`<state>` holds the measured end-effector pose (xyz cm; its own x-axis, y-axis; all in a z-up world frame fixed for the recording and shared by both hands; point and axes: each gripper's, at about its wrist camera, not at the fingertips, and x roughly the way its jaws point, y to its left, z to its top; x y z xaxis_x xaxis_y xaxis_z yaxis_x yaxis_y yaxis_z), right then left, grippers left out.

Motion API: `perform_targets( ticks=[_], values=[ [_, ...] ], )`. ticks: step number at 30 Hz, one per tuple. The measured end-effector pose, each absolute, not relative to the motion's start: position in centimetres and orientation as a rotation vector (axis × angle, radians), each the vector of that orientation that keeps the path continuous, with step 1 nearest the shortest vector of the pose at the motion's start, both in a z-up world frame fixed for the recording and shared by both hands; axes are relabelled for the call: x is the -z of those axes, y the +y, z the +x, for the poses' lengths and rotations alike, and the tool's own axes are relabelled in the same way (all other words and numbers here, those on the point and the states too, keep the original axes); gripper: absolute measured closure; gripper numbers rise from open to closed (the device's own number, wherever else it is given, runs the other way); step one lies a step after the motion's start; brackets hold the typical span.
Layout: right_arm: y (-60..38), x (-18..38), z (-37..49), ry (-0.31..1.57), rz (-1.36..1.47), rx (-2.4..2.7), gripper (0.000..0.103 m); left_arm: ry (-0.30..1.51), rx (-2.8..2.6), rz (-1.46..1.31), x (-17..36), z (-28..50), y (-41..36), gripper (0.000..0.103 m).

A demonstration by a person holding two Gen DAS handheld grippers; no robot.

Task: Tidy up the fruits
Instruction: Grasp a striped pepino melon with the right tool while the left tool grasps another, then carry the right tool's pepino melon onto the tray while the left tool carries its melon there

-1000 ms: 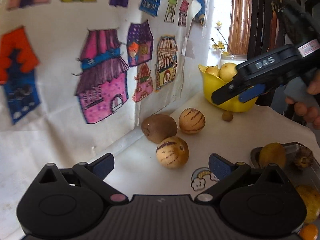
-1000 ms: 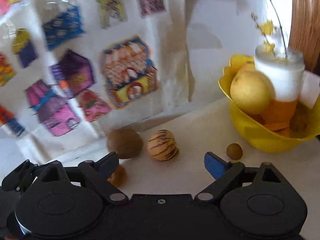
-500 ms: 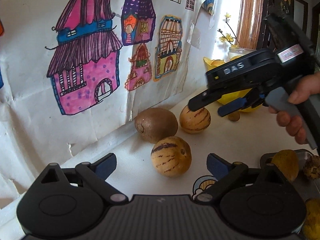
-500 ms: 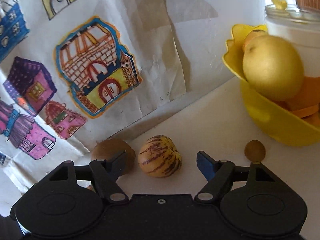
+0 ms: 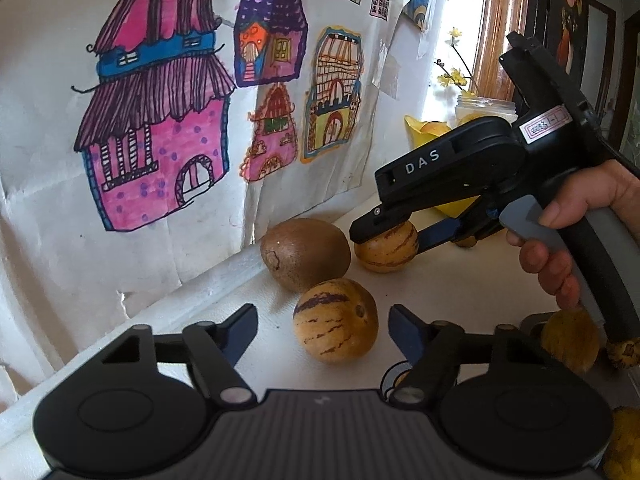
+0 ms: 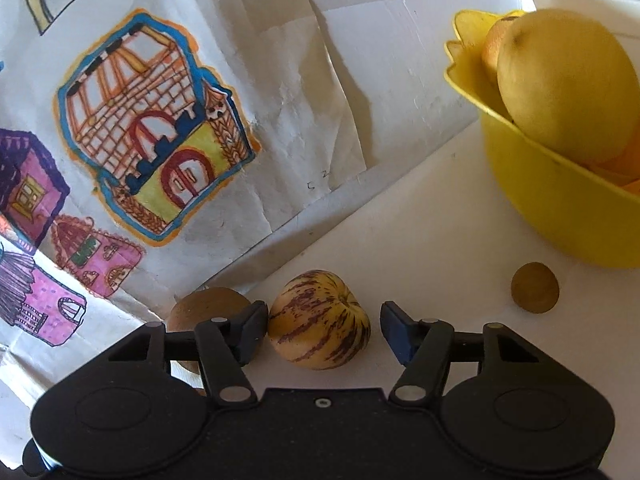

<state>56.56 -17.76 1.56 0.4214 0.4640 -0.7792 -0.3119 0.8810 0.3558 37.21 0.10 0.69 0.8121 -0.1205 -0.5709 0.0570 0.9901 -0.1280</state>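
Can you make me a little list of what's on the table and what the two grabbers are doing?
left hand-held gripper: closing around near striped yellow melon-like fruit, pads not touching
right hand-held gripper: closing around far striped yellow fruit, gap at one pad
beside them: brown oval kiwi-like fruit
yellow plastic bowl: holds large yellow round fruit
loose: small brown round fruit
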Motion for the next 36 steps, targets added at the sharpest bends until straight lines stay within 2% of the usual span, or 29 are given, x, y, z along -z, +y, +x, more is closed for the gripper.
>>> perform_targets(
  ticks=[9,11,22,36],
  values=[
    [-16.9,-0.2,56.1,1.011,0.172,-0.486,0.046,0.625,0.129,-0.130,-0.3,37.2,0.1,0.051],
    [-16.9,-0.3,55.7,1.001,0.172,-0.477,0.046,0.624,0.127,-0.124,-0.3,37.2,-0.1,0.053],
    [-17.7,-2.0,51.6,0.993,0.173,-0.476,0.046,0.658,0.104,-0.123,-1.6,35.6,-0.4,0.054],
    [-23.6,-8.8,44.0,0.912,0.204,-0.487,0.046,0.605,0.156,-0.105,-5.6,29.6,-2.7,0.054]
  ],
)
